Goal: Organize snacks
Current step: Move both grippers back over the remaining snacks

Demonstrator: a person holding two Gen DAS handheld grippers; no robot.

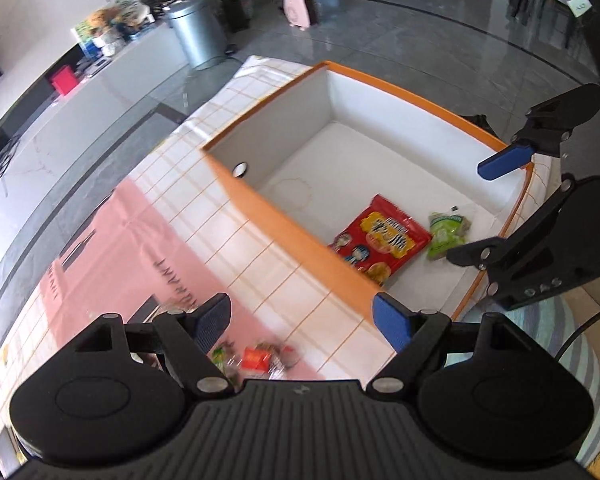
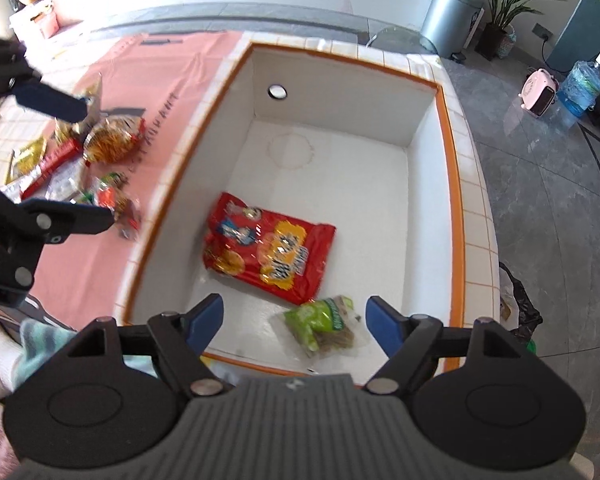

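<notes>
Inside box point(image 2: 452, 184), red snack bag point(image 2: 268, 252) lies flat, diagonal; both grippers' fingers wide, empty.

Two snack packs point(image 2: 268, 248) (boxed) point(image 2: 454, 208).

Orange, white, red and green against pink

The box point(image 2: 456, 208) has an orange outside and rim and white inner walls; in it lie a red snack bag point(image 2: 268, 248) printed with yellow patches and cartoon figures, and a green-and-clear packet point(image 2: 320, 326). The table cloth point(image 1: 236, 216) is white with a thin orange grid, overlaid by a pink sheet point(image 1: 112, 248) with dark lettering. Both grippers are black with blue fingertips point(image 2: 206, 316).
</notes>
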